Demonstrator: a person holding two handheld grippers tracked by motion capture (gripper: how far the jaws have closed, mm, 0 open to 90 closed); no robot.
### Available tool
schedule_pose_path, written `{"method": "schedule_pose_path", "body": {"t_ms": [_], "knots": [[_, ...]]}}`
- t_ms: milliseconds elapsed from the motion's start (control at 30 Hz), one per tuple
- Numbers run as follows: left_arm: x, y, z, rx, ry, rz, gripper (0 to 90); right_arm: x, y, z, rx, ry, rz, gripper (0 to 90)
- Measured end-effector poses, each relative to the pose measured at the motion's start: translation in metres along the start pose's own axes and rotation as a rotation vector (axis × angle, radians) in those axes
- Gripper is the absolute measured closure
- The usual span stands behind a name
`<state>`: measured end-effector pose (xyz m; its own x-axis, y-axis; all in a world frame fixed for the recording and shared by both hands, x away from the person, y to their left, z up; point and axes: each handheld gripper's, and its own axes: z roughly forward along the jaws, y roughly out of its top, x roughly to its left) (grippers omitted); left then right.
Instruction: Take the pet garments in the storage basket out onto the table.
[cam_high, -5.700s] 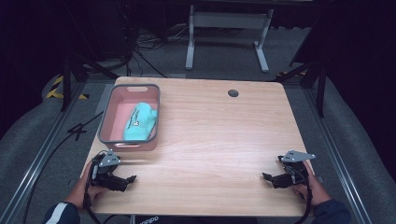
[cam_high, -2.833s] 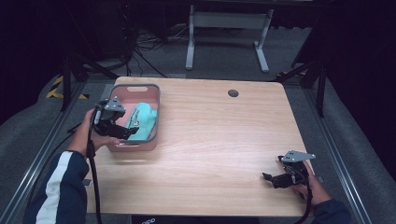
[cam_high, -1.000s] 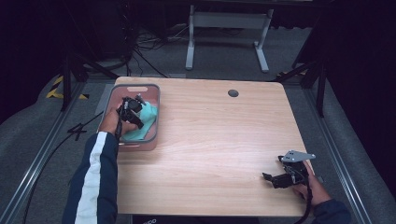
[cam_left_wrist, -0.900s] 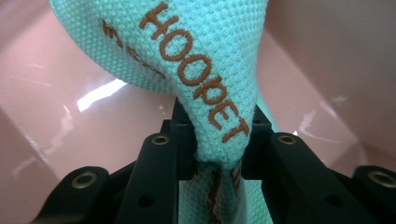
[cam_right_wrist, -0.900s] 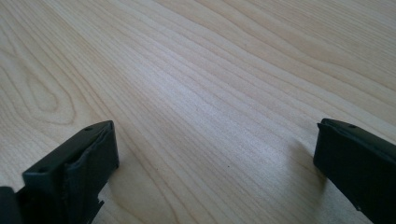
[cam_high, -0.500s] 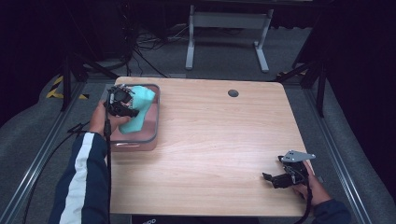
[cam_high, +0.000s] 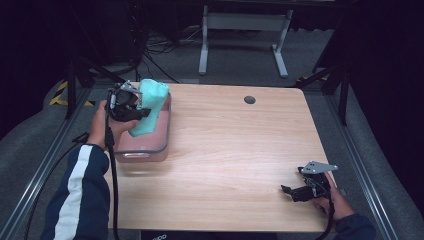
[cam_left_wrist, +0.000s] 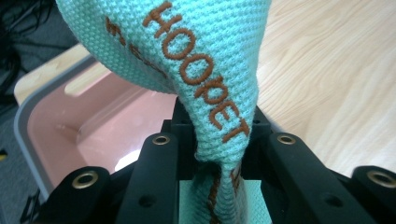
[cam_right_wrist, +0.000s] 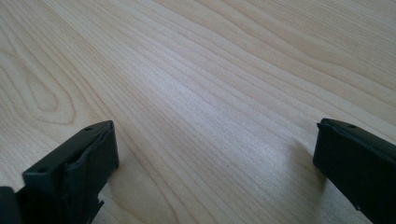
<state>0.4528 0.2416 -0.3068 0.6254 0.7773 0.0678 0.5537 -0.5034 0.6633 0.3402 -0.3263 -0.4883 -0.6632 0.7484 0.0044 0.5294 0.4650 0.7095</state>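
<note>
I've got the left gripper (cam_high: 131, 104) jaws clenched on the teal cloth (cam_high: 148, 105), hanging just above the pink tub (cam_high: 165, 131). Right gripper (cam_high: 300, 191) sits far from the tub on the desk (cam_high: 230, 150), jaws released.

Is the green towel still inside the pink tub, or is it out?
Mostly out. The left claw is shut on the towel and holds it above the tub; whether its bottom end touches inside, cannot tell.

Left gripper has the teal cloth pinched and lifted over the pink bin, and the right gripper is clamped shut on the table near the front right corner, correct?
Not quite: the right gripper is open, jaws wide apart over bare table, as the right gripper view shows. The left gripper does pinch the teal cloth over the pink bin.
</note>
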Motion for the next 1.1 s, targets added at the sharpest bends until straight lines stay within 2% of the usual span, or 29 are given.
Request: {"method": "schedule_pose_path", "body": {"t_ms": [67, 100, 133, 200, 267, 467, 633, 700, 733, 767, 800, 833, 900, 1000, 1033, 1067, 1100], "knots": [[-0.006, 0.004, -0.004, -0.016, -0.008, 0.026, 73.3, 0.000, 0.000, 0.000, 0.000, 0.000, 0.000, 0.4], [-0.006, 0.004, -0.004, -0.016, -0.008, 0.026, 73.3, 0.000, 0.000, 0.000, 0.000, 0.000, 0.000, 0.4], [-0.010, 0.005, -0.006, -0.023, -0.015, 0.026, 73.3, 0.000, 0.000, 0.000, 0.000, 0.000, 0.000, 0.4], [-0.019, 0.010, -0.008, -0.033, -0.028, 0.058, 73.3, 0.000, 0.000, 0.000, 0.000, 0.000, 0.000, 0.4], [-0.026, 0.013, -0.009, -0.044, -0.047, 0.070, 73.3, 0.000, 0.000, 0.000, 0.000, 0.000, 0.000, 0.4], [-0.050, 0.020, -0.001, -0.079, -0.108, 0.102, 73.3, 0.000, 0.000, 0.000, 0.000, 0.000, 0.000, 0.4], [-0.078, 0.027, 0.020, -0.061, -0.193, 0.150, 73.5, 0.000, 0.000, 0.000, 0.000, 0.000, 0.000, 0.4], [-0.090, 0.030, 0.028, -0.046, -0.214, 0.177, 73.5, 0.000, 0.000, 0.000, 0.000, 0.000, 0.000, 0.4], [-0.099, 0.031, 0.035, -0.040, -0.236, 0.190, 73.5, 0.000, 0.000, 0.000, 0.000, 0.000, 0.000, 0.4], [-0.106, 0.033, 0.041, -0.031, -0.249, 0.202, 73.5, 0.000, 0.000, 0.000, 0.000, 0.000, 0.000, 0.4], [-0.106, 0.033, 0.041, -0.031, -0.249, 0.202, 73.4, 0.000, 0.000, 0.000, 0.000, 0.000, 0.000, 0.4], [-0.115, 0.034, 0.048, -0.021, -0.255, 0.224, 73.4, 0.000, 0.000, 0.000, 0.000, 0.000, 0.000, 0.4], [-0.126, 0.036, 0.061, -0.010, -0.284, 0.231, 73.4, 0.000, 0.000, 0.000, 0.000, 0.000, 0.000, 0.4], [-0.141, 0.034, 0.084, 0.002, -0.321, 0.211, 73.3, 0.000, 0.000, 0.000, 0.000, 0.000, 0.000, 0.4], [-0.149, 0.032, 0.100, 0.025, -0.335, 0.205, 73.2, 0.000, 0.000, 0.000, 0.000, 0.000, 0.000, 0.4], [-0.149, 0.032, 0.100, 0.025, -0.335, 0.205, 73.1, 0.000, 0.000, 0.000, 0.000, 0.000, 0.000, 0.4], [-0.153, 0.030, 0.110, 0.033, -0.342, 0.200, 73.0, 0.000, 0.000, 0.000, -0.001, 0.000, 0.000, 0.4]]}}
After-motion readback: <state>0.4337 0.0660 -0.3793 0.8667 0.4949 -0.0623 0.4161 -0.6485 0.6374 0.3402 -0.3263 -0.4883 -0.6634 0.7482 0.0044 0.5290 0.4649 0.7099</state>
